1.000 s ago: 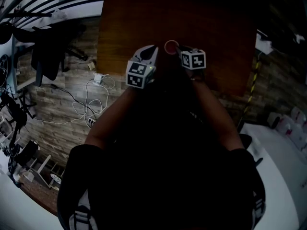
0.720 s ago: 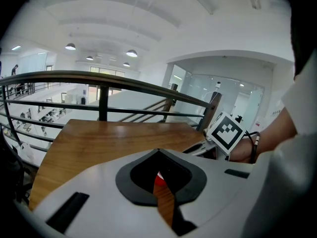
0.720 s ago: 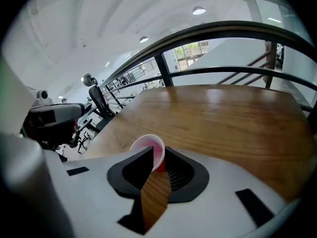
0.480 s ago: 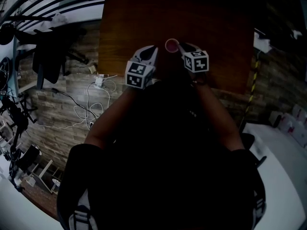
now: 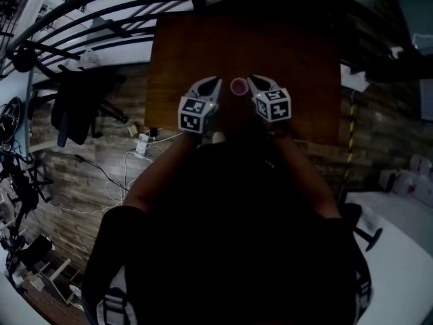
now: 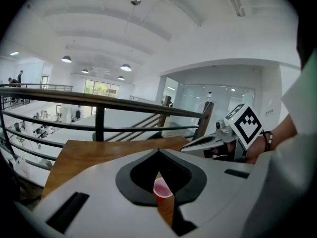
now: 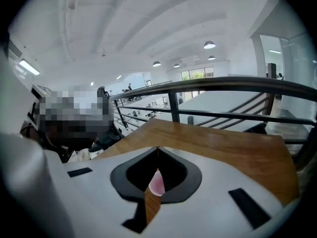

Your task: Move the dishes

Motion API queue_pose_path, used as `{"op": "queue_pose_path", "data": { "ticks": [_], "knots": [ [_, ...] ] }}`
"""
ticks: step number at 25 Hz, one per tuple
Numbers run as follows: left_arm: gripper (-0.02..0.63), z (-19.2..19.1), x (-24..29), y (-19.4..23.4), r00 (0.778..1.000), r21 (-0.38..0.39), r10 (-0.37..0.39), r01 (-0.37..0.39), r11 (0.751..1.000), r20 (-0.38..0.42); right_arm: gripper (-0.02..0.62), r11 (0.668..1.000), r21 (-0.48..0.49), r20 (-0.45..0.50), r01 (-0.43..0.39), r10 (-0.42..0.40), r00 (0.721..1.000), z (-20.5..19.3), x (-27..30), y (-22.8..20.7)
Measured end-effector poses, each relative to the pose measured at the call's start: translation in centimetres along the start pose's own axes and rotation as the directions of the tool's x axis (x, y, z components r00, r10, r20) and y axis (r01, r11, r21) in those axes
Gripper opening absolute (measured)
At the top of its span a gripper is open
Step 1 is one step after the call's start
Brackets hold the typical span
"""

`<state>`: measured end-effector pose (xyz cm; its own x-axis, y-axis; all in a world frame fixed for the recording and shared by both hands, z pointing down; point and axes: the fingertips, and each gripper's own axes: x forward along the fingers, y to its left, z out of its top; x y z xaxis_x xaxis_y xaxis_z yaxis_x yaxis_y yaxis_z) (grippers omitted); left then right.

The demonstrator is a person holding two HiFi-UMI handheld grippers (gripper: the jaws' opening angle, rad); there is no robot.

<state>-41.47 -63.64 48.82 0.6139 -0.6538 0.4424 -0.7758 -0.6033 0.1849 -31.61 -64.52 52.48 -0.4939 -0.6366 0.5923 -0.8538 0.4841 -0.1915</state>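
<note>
Small pink cup on wooden table, between left tool and right tool, both closed on nothing

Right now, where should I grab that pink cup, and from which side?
Take the pink cup by its side wall below the rim, probably from the right with the right tool, opened first: it stands upright, mouth up, that tool nearest.

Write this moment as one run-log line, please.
left gripper: shut, empty | right gripper: shut, empty | small pink round cup: upright on brown wooden table, between grippers
</note>
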Motion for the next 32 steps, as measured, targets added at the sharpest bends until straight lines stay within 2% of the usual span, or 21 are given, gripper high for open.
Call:
{"op": "queue_pose_path", "data": {
  "ticks": [5, 8, 11, 15, 19, 23, 25, 29, 32],
  "knots": [
    [-0.006, 1.2, -0.5, -0.1, 0.999, -0.008, -0.034, 0.035, 0.999, 0.035, 0.011, 1.000, -0.029, 0.029, -0.011, 0.012, 1.000, 1.2, -0.8, 1.1],
    [-0.005, 1.9, -0.7, 0.1, 0.997, 0.002, -0.038, 0.038, 0.999, 0.060, 0.011, 1.000, -0.026, 0.043, 0.006, -0.005, 0.999, 1.7, -1.4, 1.1],
    [-0.005, 2.0, -0.3, 0.1, 0.995, -0.028, -0.070, 0.072, 0.997, 0.065, 0.011, 0.999, -0.024, 0.045, 0.028, -0.027, 0.999, 1.1, -1.9, 0.8],
    [-0.005, 1.5, 0.9, -1.1, 0.992, -0.004, -0.120, 0.120, 0.993, 0.043, 0.011, 0.996, 0.029, 0.041, 0.089, -0.090, 0.995, -0.3, -3.6, -1.2],
    [-0.005, 1.3, 2.9, -4.4, 0.979, 0.005, -0.201, 0.201, 0.980, 0.024, 0.011, 0.982, 0.104, 0.049, 0.160, -0.166, 0.985, -2.3, -6.7, -3.9],
    [-0.005, 1.5, 4.8, -9.9, 0.954, 0.044, -0.299, 0.299, 0.953, -0.006, 0.011, 0.952, 0.186, 0.071, 0.243, -0.260, 0.963, -4.5, -11.3, -7.4],
    [-0.005, 1.3, 5.8, -13.2, 0.934, 0.072, -0.356, 0.358, 0.931, -0.040, 0.011, 0.928, 0.230, 0.078, 0.294, -0.319, 0.945, -6.0, -14.3, -8.8],
    [-0.005, 0.8, 7.0, -21.2, 0.871, 0.116, -0.481, 0.491, 0.863, -0.102, 0.011, 0.863, 0.318, 0.070, 0.392, -0.434, 0.898, -10.3, -21.1, -11.3],
    [-0.005, -0.7, 7.5, -28.1, 0.827, 0.147, -0.545, 0.561, 0.815, -0.136, 0.011, 0.812, 0.381, 0.063, 0.442, -0.500, 0.864, -14.5, -27.2, -13.0]
  ]
}}
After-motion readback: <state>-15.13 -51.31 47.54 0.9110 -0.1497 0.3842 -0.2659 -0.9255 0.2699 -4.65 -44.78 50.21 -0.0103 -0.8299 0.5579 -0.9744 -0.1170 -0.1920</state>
